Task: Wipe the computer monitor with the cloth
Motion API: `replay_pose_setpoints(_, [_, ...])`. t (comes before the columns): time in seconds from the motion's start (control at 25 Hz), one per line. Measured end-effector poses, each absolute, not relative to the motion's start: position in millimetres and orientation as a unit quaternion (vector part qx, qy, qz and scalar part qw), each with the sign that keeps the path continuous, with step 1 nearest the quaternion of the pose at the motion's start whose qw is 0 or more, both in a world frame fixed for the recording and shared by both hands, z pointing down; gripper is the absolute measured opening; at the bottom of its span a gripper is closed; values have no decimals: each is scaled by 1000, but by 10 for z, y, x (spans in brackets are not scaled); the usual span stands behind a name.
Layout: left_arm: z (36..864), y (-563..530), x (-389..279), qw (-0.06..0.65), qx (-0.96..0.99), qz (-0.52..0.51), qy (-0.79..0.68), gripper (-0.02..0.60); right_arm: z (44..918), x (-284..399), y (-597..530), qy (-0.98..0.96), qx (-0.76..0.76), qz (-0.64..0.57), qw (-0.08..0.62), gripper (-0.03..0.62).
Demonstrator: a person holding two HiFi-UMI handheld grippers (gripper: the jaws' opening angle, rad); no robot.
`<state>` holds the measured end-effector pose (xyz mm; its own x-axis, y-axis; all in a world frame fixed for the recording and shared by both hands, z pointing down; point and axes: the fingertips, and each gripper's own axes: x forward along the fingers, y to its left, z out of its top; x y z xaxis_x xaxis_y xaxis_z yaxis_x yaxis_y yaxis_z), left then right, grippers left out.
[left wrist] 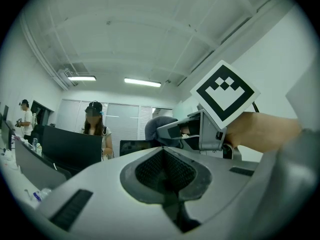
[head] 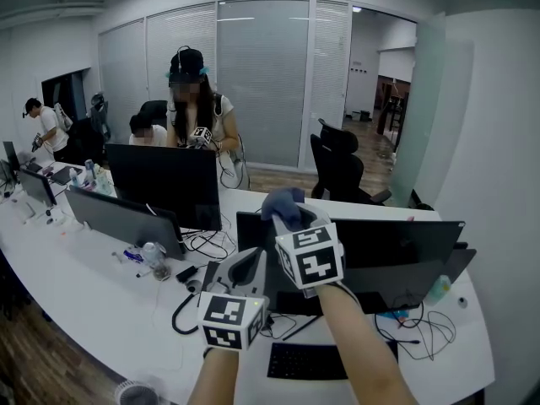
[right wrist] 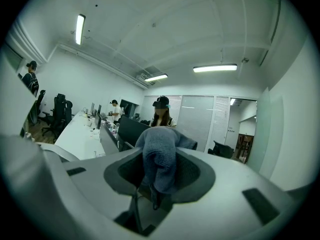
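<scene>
The black computer monitor (head: 396, 247) stands on the white desk (head: 84, 294) right in front of me. My right gripper (head: 291, 218) is raised over its left part and is shut on a blue-grey cloth (head: 283, 202). In the right gripper view the cloth (right wrist: 160, 159) bunches up between the jaws and drapes over them. My left gripper (head: 245, 268) hangs lower, left of the right one, and is shut with nothing in it. Its dark pads (left wrist: 165, 171) meet. In the left gripper view the right gripper (left wrist: 200, 130) and the cloth (left wrist: 157, 126) show just ahead.
A keyboard (head: 308, 361) lies at the near desk edge under my arms. Cables (head: 190, 306) and a small bottle (head: 154, 258) lie to the left. More monitors (head: 164, 184) stand farther left. A person (head: 196, 108) stands across the desk, and an office chair (head: 342, 167) is behind.
</scene>
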<state>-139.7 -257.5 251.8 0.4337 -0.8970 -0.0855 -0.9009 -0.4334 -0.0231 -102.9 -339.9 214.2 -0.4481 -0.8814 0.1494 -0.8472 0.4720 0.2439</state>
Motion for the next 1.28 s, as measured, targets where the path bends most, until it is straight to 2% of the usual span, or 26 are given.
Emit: replay_pose_setpoints(1.28, [2482,-2547,-369,46,-838,3,544,8,2097,-98,-3328,-869,478,-59,111,143])
